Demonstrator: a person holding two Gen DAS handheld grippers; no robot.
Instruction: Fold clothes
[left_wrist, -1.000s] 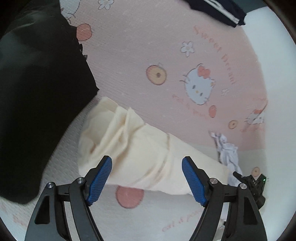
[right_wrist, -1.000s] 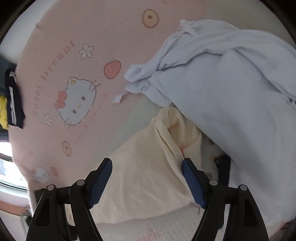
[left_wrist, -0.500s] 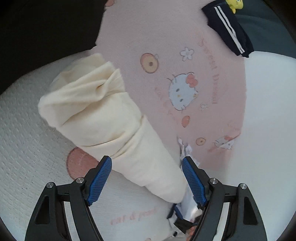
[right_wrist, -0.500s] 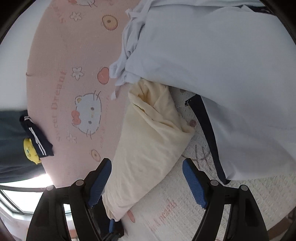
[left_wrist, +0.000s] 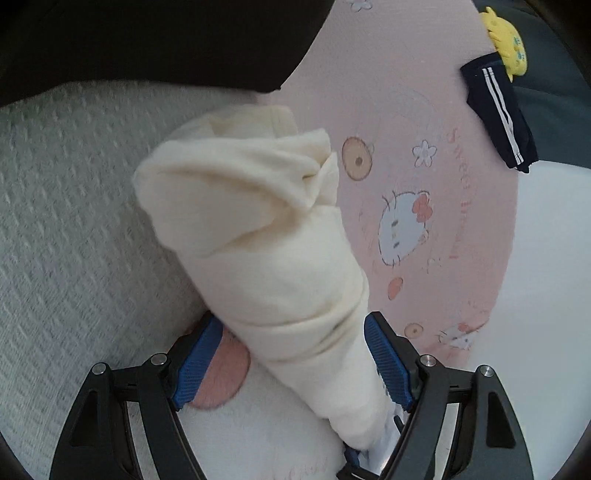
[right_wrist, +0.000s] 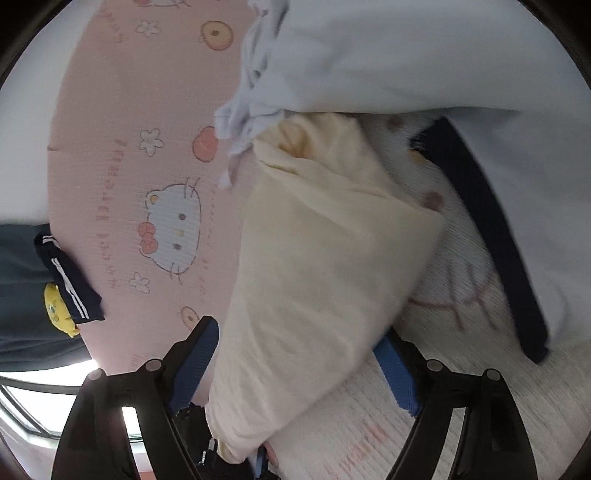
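Because the cream garment (left_wrist: 273, 258) lies bunched, soft and light on the cartoon-print bed (left_wrist: 424, 122), both spread, empty grippers, left (left_wrist: 295, 365) and the still-widening right (right_wrist: 299, 369), straddle it; ends offer the best pinch.

One cream garment (left_wrist: 273, 258), one pale blue garment (right_wrist: 424, 55), one striped navy garment (left_wrist: 498, 114)

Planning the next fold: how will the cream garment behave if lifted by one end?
The cream garment looks soft and creased, so it would probably sag and unroll. Being thin cloth, it is likely light. Its loose end folds may slip apart.
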